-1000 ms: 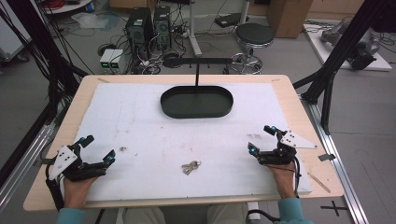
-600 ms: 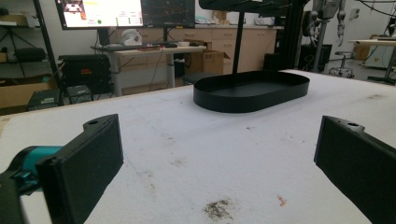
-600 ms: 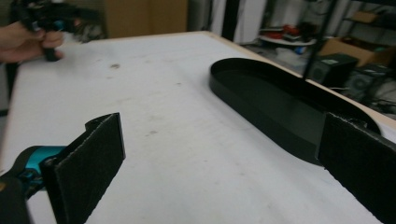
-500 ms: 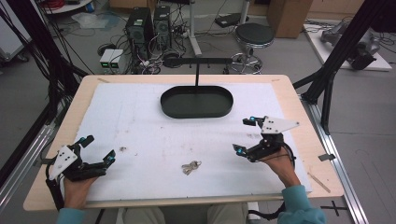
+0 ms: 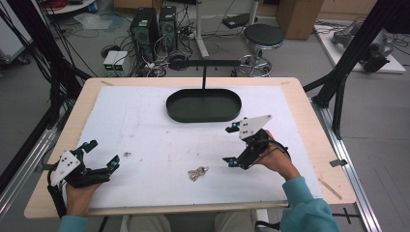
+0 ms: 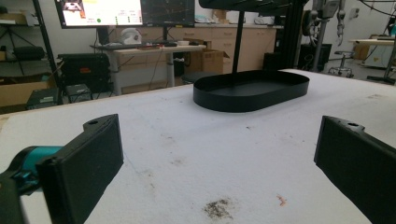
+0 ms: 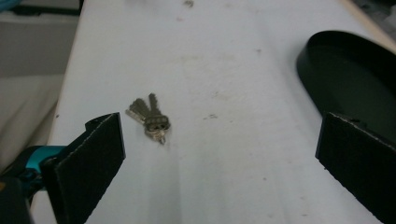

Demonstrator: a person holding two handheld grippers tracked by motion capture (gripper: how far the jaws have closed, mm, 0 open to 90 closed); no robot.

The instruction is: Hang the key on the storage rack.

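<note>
Moved inward toward the small bunch of metal keys [image 5: 197, 172], right gripper [image 5: 232, 144] hovers with jaws spread.

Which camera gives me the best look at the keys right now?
The right gripper view: the keys lie close ahead on the white mat, individual blades and ring distinct, between the open jaws. The high view shows them as a small metallic cluster left of the right gripper.
</note>
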